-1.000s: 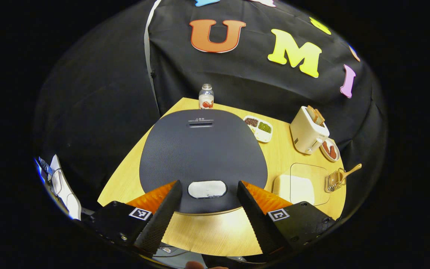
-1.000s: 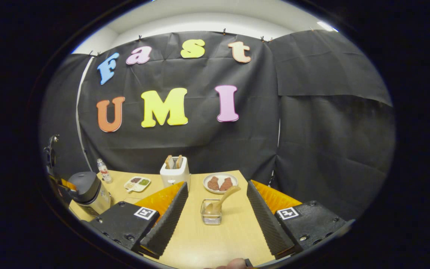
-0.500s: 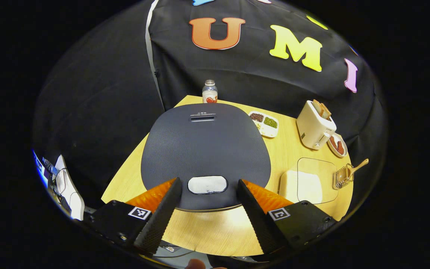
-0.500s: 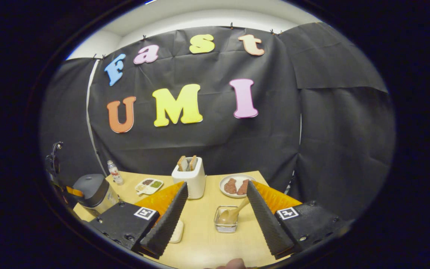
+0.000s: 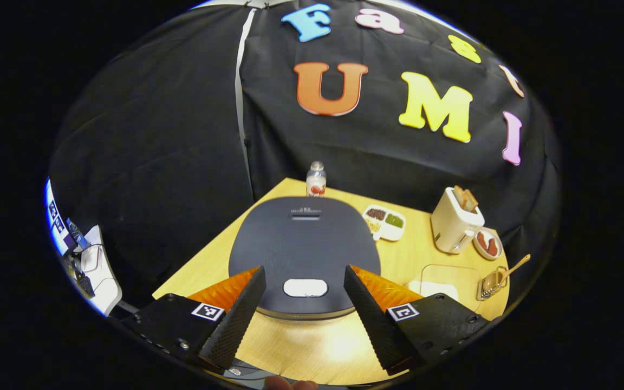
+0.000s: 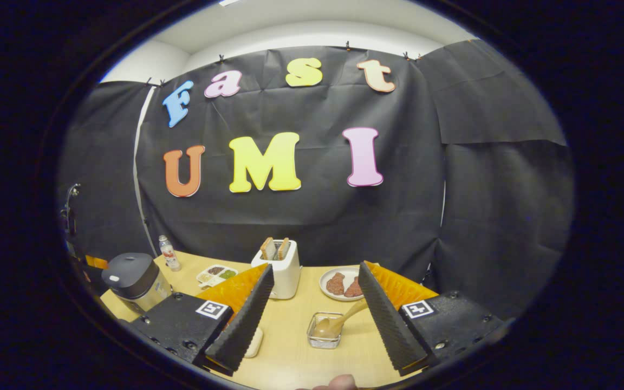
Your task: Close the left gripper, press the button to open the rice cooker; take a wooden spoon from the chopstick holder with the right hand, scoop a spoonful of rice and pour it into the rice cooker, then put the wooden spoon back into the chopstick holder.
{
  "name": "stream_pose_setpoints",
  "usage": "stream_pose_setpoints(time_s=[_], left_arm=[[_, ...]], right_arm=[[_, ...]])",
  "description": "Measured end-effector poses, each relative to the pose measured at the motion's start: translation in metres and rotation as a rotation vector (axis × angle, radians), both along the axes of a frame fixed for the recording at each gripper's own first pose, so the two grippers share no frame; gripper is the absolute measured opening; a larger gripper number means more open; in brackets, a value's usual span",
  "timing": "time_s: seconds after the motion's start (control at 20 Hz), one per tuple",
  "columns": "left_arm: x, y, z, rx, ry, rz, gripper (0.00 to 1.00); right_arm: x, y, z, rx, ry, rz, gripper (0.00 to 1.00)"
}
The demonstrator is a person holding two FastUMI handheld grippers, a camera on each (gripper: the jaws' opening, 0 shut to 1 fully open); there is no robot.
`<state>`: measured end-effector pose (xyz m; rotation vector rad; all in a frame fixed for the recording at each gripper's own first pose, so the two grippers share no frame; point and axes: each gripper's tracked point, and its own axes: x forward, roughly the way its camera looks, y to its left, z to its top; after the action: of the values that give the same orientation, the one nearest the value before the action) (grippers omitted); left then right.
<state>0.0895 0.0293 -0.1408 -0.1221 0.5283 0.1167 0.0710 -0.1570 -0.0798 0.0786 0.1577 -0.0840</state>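
Currently no task step is complete, judging by the layout. The left gripper (image 5: 304,309) is wide open, holds nothing, and sits above the dark grey rounded rice cooker (image 5: 305,246), whose lid is down; the pale oval button (image 5: 305,287) lies between the fingers w/o contact. Jaws must be brought together before pressing. The right gripper (image 6: 314,319) is also spread wide and empty, hovering over the light wooden table (image 6: 290,360) with the small wire-mesh chopstick holder (image 6: 324,338) between its fingers, farther off. The wooden spoon (image 6: 339,324) stands in that holder, bowl down, handle leaning toward the right finger; untouched. Left to do: close jaws, press, lid open, take spoon, scoop, pour, return spoon, i.e. approx. everything. Materials: cooker lid is matte w/ fine dotted texture and a slot near the back edge; cooker body in the right gripper view looks like brushed metal. The shallow clear container with white rice (image 5: 442,281) sits beside the holder, lid transparent, square w/ rounded corners; whether it is sealed cannot be told. The spoon is smooth wood w/ a rounded bowl.
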Motion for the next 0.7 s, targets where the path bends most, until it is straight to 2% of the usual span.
stream_pose_setpoints(time_s=[0.2, 0.55, 0.6, 0.65, 0.7], left_arm=[[-0.042, -0.003, 0.052, -0.029, -0.152, -0.061, 0.94], [-0.133, -0.013, 0.123, -0.066, -0.357, -0.157, 0.95], [-0.145, -0.017, 0.129, -0.075, -0.384, -0.169, 1.00], [-0.155, -0.022, 0.136, -0.080, -0.407, -0.182, 0.95], [-0.165, -0.025, 0.140, -0.078, -0.425, -0.192, 0.95]], right_arm=[[-0.053, 0.034, 0.020, -0.019, -0.036, -0.029, 0.98], [-0.149, 0.099, 0.049, -0.037, -0.090, 0.005, 1.00], [-0.160, 0.106, 0.052, -0.042, -0.098, 0.012, 0.98], [-0.170, 0.112, 0.054, -0.047, -0.105, 0.018, 1.00], [-0.179, 0.118, 0.055, -0.048, -0.108, 0.022, 1.00]])
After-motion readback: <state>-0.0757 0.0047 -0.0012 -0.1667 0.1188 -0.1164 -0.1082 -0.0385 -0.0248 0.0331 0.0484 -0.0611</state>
